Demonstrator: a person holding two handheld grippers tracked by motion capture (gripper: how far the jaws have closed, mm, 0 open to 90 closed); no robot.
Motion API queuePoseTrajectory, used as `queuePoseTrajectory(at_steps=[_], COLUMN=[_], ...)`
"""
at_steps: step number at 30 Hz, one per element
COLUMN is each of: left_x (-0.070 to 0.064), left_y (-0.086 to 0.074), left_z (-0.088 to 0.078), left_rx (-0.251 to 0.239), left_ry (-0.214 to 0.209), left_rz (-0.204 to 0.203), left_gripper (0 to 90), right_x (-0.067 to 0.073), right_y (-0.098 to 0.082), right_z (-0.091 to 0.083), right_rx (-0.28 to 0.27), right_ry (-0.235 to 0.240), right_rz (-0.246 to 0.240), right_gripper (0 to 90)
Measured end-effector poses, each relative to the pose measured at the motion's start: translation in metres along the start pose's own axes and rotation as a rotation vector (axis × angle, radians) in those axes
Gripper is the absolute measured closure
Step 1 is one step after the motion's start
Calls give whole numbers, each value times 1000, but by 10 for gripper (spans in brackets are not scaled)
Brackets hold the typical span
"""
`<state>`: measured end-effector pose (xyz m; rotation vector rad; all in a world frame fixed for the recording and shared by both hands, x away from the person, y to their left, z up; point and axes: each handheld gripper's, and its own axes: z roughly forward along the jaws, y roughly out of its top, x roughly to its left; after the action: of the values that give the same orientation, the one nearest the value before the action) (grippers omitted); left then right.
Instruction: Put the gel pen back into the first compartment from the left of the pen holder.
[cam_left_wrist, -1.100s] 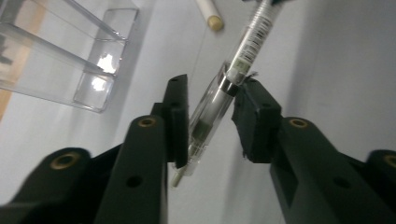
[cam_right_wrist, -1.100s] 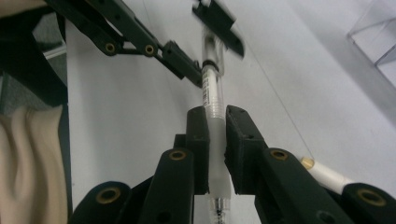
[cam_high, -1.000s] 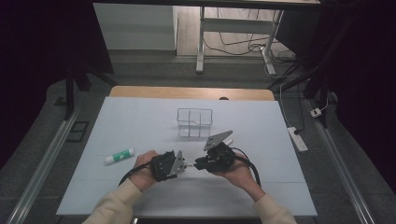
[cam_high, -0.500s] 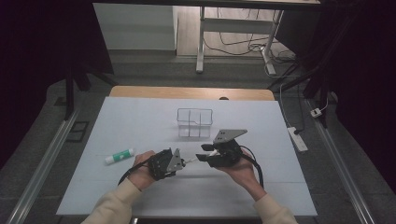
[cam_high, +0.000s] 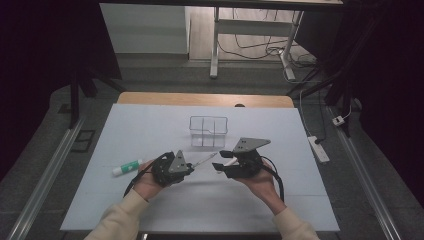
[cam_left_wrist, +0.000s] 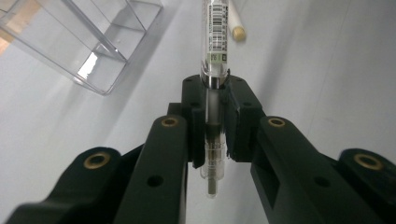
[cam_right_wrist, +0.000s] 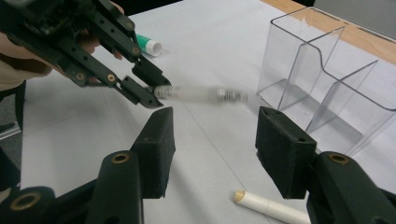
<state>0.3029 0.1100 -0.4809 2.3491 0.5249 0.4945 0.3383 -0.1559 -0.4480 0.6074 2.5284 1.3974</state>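
My left gripper (cam_high: 191, 167) (cam_left_wrist: 215, 126) is shut on a clear pen (cam_high: 204, 161) (cam_left_wrist: 215, 46), which sticks out past its tips towards the right gripper; its jaws have just closed a little tighter on it. My right gripper (cam_high: 220, 167) (cam_right_wrist: 212, 144) stands open and its jaws have just been opening, with nothing pressed between the pads. The pen (cam_right_wrist: 201, 94) hovers just beyond them, held by the left gripper (cam_right_wrist: 144, 91). A cream-white cap (cam_right_wrist: 271, 205) (cam_left_wrist: 236, 23) (cam_high: 229, 161) lies on the table under the right jaws.
A clear divided holder (cam_high: 208, 131) (cam_right_wrist: 327, 84) (cam_left_wrist: 88, 42) stands upright just behind the grippers. A white tube with green print (cam_high: 126, 167) (cam_right_wrist: 148, 45) lies to the left of the left hand. The white table top (cam_high: 280, 200) ends in a wooden strip at the back.
The grippers met tip to tip on the pen; now the right jaws have opened and the left gripper has drawn away to the left with the pen.
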Motion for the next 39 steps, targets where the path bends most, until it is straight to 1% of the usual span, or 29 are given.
queuePoseTrajectory(at_steps=[5,11,13,18,31,36,39], left_x=[6,10,11,11,5,0,-4], left_y=[-3,-6,-6,-6,-3,1,3], left_z=[-3,-4,-4,-3,2,6,10], left_rx=[-39,-67,-77,-90,-107,-107,-100], left_ry=[-17,-24,-34,-43,-71,-85,-93], left_rz=[-57,-91,-103,-119,-124,-113,-98], left_gripper=[795,795,794,794,794,794,794], right_x=[-1,-1,-2,-3,-1,0,1], right_y=[-1,-4,-4,-5,-5,-5,-4], right_z=[1,3,2,2,3,4,4], right_rx=[5,0,0,-16,-35,-54,-61], right_ry=[-3,-16,-20,-26,-30,-27,-28], right_rz=[1,5,7,15,22,35,38], right_gripper=[443,418,411,405,404,416,426])
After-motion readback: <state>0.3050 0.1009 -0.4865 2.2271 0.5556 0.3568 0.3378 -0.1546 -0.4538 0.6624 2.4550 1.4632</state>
